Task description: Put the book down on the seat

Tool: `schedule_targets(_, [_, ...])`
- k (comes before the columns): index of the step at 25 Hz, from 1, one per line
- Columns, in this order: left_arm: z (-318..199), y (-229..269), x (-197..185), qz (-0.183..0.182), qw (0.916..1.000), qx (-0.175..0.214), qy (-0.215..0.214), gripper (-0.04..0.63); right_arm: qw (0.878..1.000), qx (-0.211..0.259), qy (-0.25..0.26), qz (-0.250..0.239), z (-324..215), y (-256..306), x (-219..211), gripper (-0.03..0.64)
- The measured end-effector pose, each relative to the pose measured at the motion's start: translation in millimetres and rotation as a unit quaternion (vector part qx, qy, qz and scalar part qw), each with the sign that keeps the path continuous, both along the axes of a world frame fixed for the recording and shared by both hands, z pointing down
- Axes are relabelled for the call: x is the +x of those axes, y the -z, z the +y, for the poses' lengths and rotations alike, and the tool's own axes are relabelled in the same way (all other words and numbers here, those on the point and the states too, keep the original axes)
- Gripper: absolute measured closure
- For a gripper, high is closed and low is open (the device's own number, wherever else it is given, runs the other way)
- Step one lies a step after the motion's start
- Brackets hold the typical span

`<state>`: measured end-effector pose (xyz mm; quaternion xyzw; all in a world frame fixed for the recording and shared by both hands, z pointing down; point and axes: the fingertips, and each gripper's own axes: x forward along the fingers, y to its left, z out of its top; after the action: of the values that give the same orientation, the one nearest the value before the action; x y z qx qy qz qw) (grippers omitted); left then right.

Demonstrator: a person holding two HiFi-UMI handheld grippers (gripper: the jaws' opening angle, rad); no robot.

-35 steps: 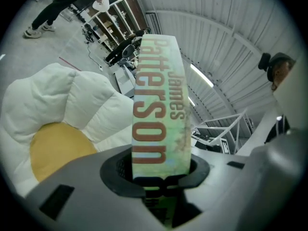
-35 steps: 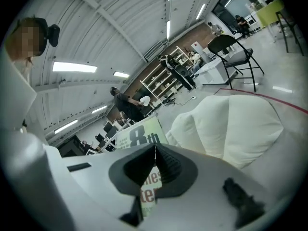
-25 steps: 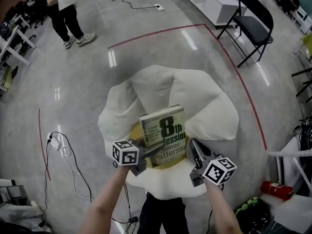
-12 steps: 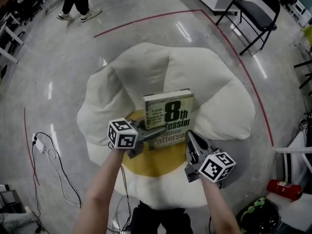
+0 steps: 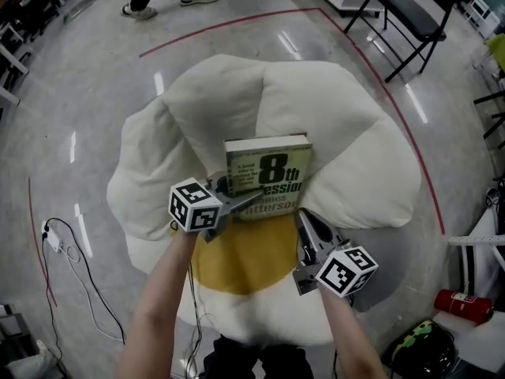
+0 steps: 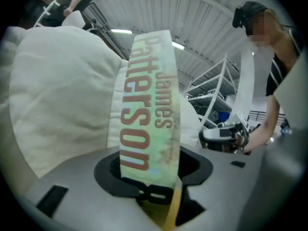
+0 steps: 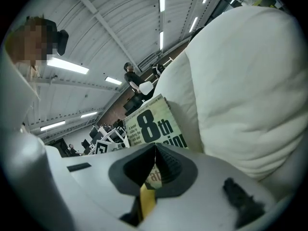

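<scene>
Right hand-held gripper (image 5: 303, 216) clamps the book (image 5: 267, 166) on the seat (image 5: 347, 125) — left hand-held gripper (image 5: 254, 199) just opening round it.

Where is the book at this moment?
In the head view the book is mid-frame at the middle of the flower-shaped seat, between its yellow centre and the white back petals.

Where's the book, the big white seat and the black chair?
book (image 5: 268, 172): head view, on its front cover.
seat (image 5: 229, 101): head view, on a white petal at the back.
chair (image 5: 410, 16): head view, on its dark cushion.
</scene>
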<state>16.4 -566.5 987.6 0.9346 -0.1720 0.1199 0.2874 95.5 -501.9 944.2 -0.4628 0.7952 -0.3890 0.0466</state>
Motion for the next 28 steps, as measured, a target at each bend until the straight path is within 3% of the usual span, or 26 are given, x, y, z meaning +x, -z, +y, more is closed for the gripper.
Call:
schedule_targets(5, [-11, -15, -11, -0.028, 0.9961, -0.027, 0.079, 0.275, 1.0, -0.006, 0.003, -0.002, 1, -1, -4, 0.604])
schedule_targets(8, [-15, -16, -29, -0.053, 0.9902, -0.017, 0.128, 0.243, 1.0, -0.008, 0.007, -0.004, 3, 3, -10, 0.604])
schedule_targets(14, [-28, -10, -78, -0.109, 0.9668, -0.011, 0.231, 0.216, 1.0, -0.008, 0.005, -0.019, 2, 21, -21, 0.604])
schedule_targets(20, [-1, 23, -85, -0.11, 0.9683, -0.033, 0.222, 0.216, 0.999, -0.026, -0.001, -0.021, 11, 53, -25, 0.604])
schedule_targets(28, [44, 93, -82, -0.075, 0.9704, -0.066, 0.22, 0.218, 0.998, -0.05, -0.002, -0.026, 24, 117, -36, 0.604])
